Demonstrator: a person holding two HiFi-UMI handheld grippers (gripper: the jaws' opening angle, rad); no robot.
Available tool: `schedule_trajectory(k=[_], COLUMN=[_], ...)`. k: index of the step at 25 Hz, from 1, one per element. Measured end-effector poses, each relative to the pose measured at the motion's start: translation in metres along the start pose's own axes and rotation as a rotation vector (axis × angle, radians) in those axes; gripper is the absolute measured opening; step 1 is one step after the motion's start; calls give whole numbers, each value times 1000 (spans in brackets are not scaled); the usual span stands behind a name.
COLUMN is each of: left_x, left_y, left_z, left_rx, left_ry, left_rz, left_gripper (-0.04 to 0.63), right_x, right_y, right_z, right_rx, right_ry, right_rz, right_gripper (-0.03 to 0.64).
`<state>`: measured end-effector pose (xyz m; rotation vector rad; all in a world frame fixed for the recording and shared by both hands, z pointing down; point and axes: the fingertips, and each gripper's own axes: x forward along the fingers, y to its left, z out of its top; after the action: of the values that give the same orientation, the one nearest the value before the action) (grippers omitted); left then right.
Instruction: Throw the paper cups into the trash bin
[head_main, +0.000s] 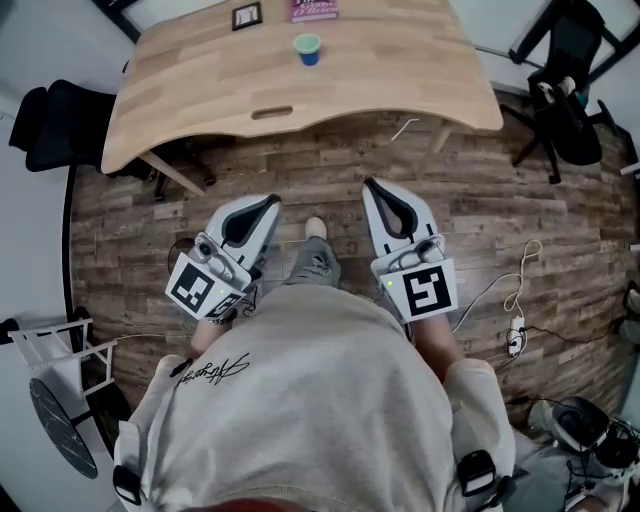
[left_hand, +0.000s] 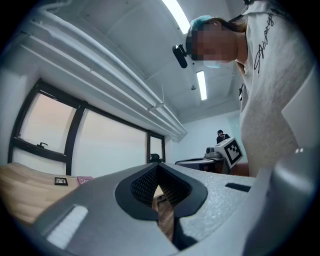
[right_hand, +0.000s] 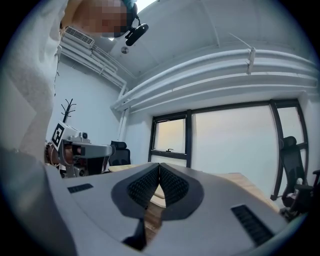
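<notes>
Surface: the wooden surface (head_main: 400, 80) lies ahead of you across a strip of plank floor. You will have to step up to its near, curved edge before either arm can reach anything on it.
Left hand-held gripper (head_main: 274, 199): held low and close to your body, pointing at the surface. Its own view shows the jaws together with nothing between the pads (left_hand: 145, 182). Part them wide before you come near the target.
Right hand-held gripper (head_main: 367, 184): level with the left one and just beside it, jaws likewise closed and empty (right_hand: 159, 167). It looks the handier of the two, since the target sits slightly to its side of centre.
Pink printed item (head_main: 314, 10): lies at the far edge, just behind the target. Come in from the near side so you do not nudge it.
Black-framed card (head_main: 246, 16): also at the far edge, to the left and well clear of your line.
Paper cup (head_main: 308, 48): stands upright on the far half of the surface, alone, green inside with a blue band. It will likely crush easily, so close on its wall gently and about midway up.
Trash bin: no view shows it, so find it before you lift.
</notes>
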<state>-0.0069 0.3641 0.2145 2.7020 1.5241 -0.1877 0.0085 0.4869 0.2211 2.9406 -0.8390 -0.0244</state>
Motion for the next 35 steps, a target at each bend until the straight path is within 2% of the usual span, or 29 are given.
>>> schedule_trajectory(k=[6, 10, 15, 35], left_x=[13, 23, 39, 95], left_y=[39, 63, 92, 223], left_z=[-7, -5, -4, -12], left_rx=[-10, -14, -16, -30], left_ry=[9, 2, 3, -3], left_rz=[1, 0, -10, -39], left_gripper=[3, 3, 3, 3], right_x=[39, 61, 89, 216], right_y=[-12, -23, -49, -102], right_z=[-2, 0, 5, 3], right_rx=[-5, 34, 47, 59], right_ry=[2, 6, -18, -24], right_rz=[4, 5, -32, -56], right_gripper=[9, 9, 9, 9])
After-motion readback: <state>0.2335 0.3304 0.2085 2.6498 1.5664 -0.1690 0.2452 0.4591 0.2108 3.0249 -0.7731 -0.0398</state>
